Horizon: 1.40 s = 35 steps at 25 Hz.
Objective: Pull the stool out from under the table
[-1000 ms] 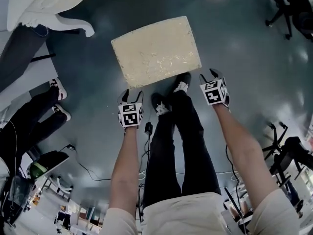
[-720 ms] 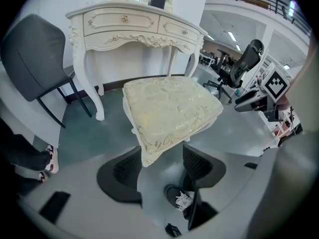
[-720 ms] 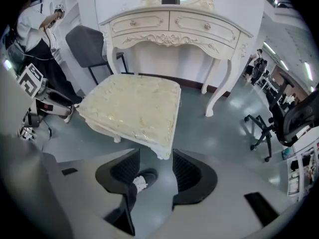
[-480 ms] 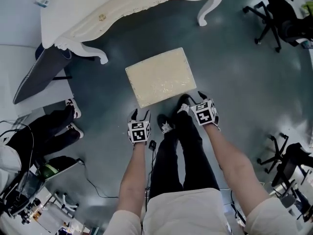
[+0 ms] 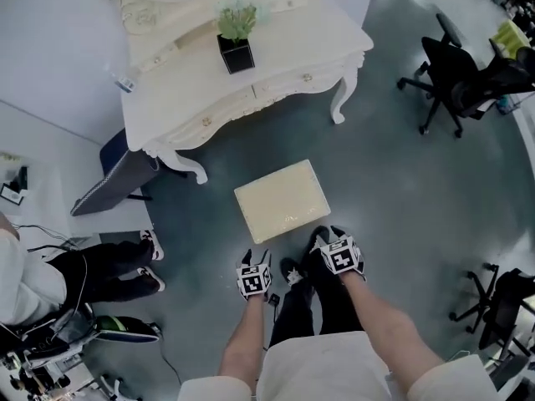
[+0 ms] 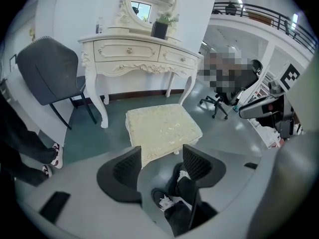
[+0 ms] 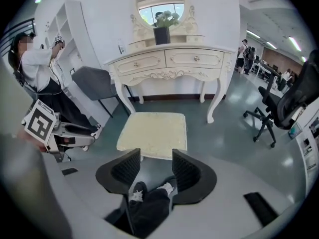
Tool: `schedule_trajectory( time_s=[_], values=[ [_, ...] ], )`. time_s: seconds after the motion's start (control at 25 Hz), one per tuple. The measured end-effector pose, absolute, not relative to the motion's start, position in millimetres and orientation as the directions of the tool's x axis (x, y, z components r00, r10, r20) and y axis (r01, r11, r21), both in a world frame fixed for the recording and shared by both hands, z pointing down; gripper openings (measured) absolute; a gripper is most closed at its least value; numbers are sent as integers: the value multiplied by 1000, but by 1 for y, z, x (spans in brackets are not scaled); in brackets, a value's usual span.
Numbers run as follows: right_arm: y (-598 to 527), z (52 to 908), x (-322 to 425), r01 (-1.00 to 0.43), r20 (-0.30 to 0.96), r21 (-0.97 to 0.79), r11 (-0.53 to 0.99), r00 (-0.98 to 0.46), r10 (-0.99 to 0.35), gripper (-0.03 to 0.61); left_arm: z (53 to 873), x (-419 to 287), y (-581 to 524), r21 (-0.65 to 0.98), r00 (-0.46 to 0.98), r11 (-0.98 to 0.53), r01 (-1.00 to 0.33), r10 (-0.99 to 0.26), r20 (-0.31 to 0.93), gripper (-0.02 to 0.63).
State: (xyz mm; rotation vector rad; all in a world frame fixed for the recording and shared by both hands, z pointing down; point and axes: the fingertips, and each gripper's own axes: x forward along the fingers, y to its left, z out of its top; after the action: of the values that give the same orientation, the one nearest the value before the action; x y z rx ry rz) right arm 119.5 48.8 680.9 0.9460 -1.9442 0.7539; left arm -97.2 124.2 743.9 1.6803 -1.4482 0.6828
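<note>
The cream padded stool (image 5: 282,200) stands on the grey floor in front of the white dressing table (image 5: 292,36), out from under it. My left gripper (image 5: 257,257) hovers open near the stool's near left corner, apart from it. My right gripper (image 5: 328,234) hovers by the near right corner, open and holding nothing; its jaws have just closed a little with nothing between them. In the left gripper view the stool (image 6: 162,128) lies beyond the open gripper (image 6: 162,166). In the right gripper view the stool (image 7: 153,133) likewise lies past the gripper (image 7: 156,168). Only my legs and shoes show between the jaws.
A potted plant (image 5: 236,53) sits on the table. A grey chair (image 5: 117,182) stands left of the table, and a seated person's legs (image 5: 109,270) are beside it. Black office chairs stand at the upper right (image 5: 456,78) and lower right (image 5: 501,299).
Both grippers have lifted away from the stool's near edge. The view has risen, so the stool looks smaller and the whole table has come into sight.
</note>
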Motion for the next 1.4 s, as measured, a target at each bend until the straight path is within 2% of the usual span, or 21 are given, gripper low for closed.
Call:
schedule_trajectory(
  time_s=[0.4,0.68,1.08,1.24,1.4],
  values=[
    [77,625,132,-874,833,-166,457,-372,-409,229,684,-89,142,198,204,-70,-978,-543,815,272],
    [86,593,107,-868,794,-257,425,-440,-419,230,624,-89,128,172,174,-65,-983,-628,759,272],
    [91,545,78,-811,730,-258,525,-520,-443,230,556,-90,133,215,164,-18,-976,-711,684,272],
    [85,525,72,-779,697,-206,592,-541,-469,230,543,-96,138,221,150,1,-975,-733,663,272],
    [75,509,73,-778,660,-253,575,-573,-485,239,520,-97,131,212,183,-60,-975,-756,629,272]
  ],
)
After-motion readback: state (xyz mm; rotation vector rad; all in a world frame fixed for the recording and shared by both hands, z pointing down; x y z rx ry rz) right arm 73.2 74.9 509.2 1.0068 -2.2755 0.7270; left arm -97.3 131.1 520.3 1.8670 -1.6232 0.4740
